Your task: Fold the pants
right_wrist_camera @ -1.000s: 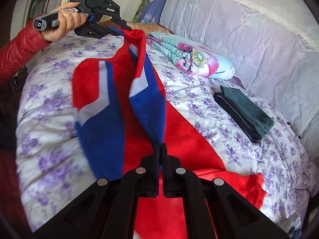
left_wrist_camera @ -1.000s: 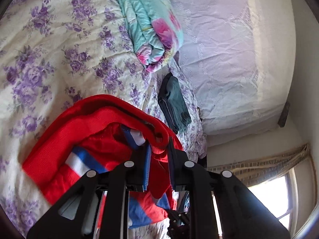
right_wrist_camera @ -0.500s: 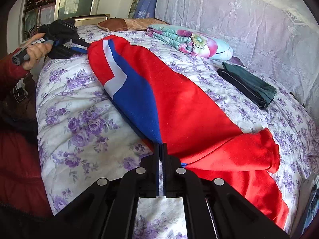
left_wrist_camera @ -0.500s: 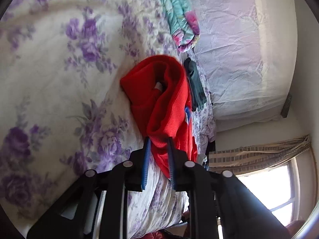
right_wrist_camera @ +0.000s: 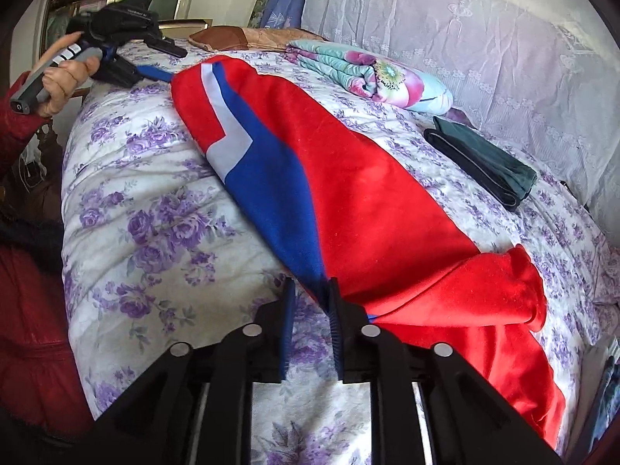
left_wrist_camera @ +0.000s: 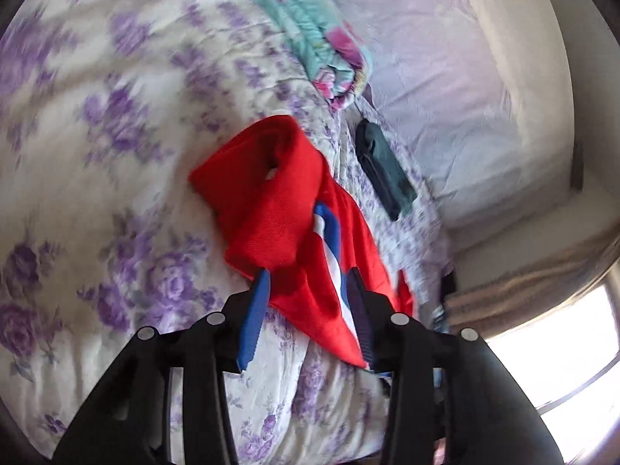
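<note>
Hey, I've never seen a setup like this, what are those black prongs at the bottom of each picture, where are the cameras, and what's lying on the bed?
No robot here: a person holds a two-finger grabbing tool in each hand, and each tool carries a wide-angle camera looking along its fingers. The black prongs are those fingers.

One picture comes from the left gripper, the other from the right gripper. The right view also shows the person's left hand.

On the flowered bedspread lie red pants with a blue and white stripe, stretched out long. Beyond them lie a folded floral quilt and a folded dark green cloth.

Both grippers have just been opening. Their jaws stand apart with a pants end between them, apparently released.
</note>
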Demonstrator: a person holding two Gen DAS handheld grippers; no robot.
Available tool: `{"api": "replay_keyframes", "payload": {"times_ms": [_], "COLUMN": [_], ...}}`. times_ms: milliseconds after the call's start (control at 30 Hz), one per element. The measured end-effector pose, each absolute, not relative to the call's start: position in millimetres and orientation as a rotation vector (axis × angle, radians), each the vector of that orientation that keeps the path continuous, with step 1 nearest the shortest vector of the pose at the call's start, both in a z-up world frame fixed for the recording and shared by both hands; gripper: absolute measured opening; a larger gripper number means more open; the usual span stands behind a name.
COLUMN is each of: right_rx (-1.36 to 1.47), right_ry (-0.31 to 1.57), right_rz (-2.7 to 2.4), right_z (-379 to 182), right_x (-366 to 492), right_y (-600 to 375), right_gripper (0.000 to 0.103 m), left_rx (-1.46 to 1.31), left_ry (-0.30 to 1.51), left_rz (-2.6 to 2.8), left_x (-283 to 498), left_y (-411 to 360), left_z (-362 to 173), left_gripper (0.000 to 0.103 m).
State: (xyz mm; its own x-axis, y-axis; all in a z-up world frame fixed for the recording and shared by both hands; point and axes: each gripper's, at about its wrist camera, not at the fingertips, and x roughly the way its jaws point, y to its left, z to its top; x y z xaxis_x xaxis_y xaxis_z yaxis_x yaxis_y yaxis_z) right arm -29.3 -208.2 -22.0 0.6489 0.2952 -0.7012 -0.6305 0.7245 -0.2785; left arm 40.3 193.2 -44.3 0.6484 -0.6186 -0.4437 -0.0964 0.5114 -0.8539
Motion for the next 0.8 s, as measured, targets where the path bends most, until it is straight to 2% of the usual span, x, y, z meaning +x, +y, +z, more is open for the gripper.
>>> {"api": "replay_keyframes", "payload": {"times_ms": [167,267,333,400,500,567,667,733,800], "right_rx": [-0.481,-0.461,-0.459,-0.459,-0.455,-0.447,-0.443,-0.449,-0.443], "right_ry": [0.704,0.703,0.697,0.697,0.707,0.709,0.7,0.689,0.688], "right_rz": [0.58,0.571,0.564,0.572,0.585,0.592,0.595,0.584,0.574], "right_z": [-20,-19,-19,-19,-20,-20,-19,-19,-18], "right_x": [-23,-22,-24,-24,-23,-21,-22,-24,-24], "right_y": [-216,-218,-218,-218,-217,-219,-219,-219,-221], "right_gripper": [0.029,0.042,0.054,0.06,0.066,0.067,0.07,0.078,0.079], "left_rx": [-1.02,-1.021,-1.007,-0.982,-0.894,-0.869,-0.868,-0.867,-0.854], "left_ry": [0.859,0.852,0.846,0.843,0.813,0.803,0.788,0.775,0.777], "left_rz": [-0.319,-0.331,-0.31,-0.286,-0.23,-0.219,-0.213,-0.199,-0.148], "left_x": [32,42,52,61,63,65,67,67,72], "left_y": [198,194,190,187,186,187,194,203,214], "left_z": [-59,-56,-52,-49,-38,-32,-30,-32,-44], "left_gripper": [0.039,0.04,0.04,0.039,0.028,0.016,0.013,0.013,0.013]}}
